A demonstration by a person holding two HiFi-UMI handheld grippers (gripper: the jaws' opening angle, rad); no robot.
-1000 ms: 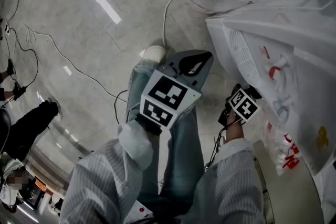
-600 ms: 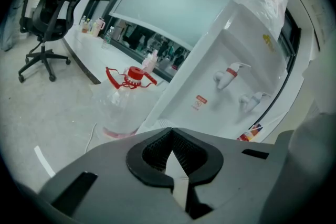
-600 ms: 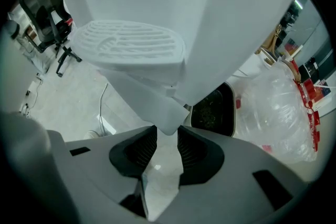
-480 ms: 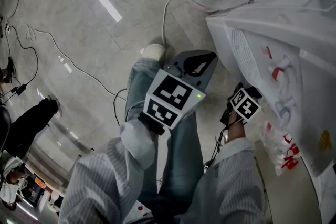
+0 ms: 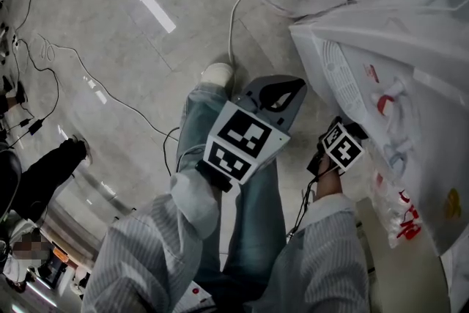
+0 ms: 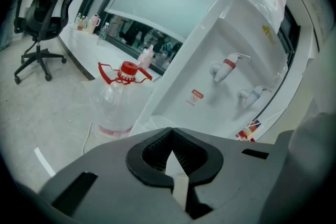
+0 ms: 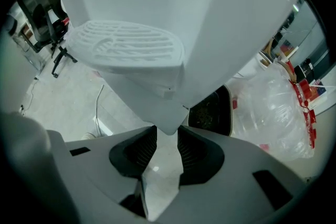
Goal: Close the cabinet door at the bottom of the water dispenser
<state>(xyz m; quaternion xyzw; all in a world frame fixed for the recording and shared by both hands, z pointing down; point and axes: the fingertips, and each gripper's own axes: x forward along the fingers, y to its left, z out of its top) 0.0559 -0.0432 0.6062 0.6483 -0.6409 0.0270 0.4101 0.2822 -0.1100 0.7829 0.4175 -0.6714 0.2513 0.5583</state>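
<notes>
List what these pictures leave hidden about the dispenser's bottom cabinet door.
- Head view: the water dispenser hides its own door under its wrapped top.
- Left gripper view: the left tongs cover the dispenser's base.
- Right gripper view: white panel at the right tongs, door or not unclear.

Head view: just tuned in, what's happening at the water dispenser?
A person stands at the water dispenser with a gripper in each hand. The right gripper points down, jaws apart, with the corner of a white panel below the drip tray, apparently the cabinet door, between their tips; whether they press it is unclear. The left gripper is shut, empty, clear of the dispenser.
</notes>
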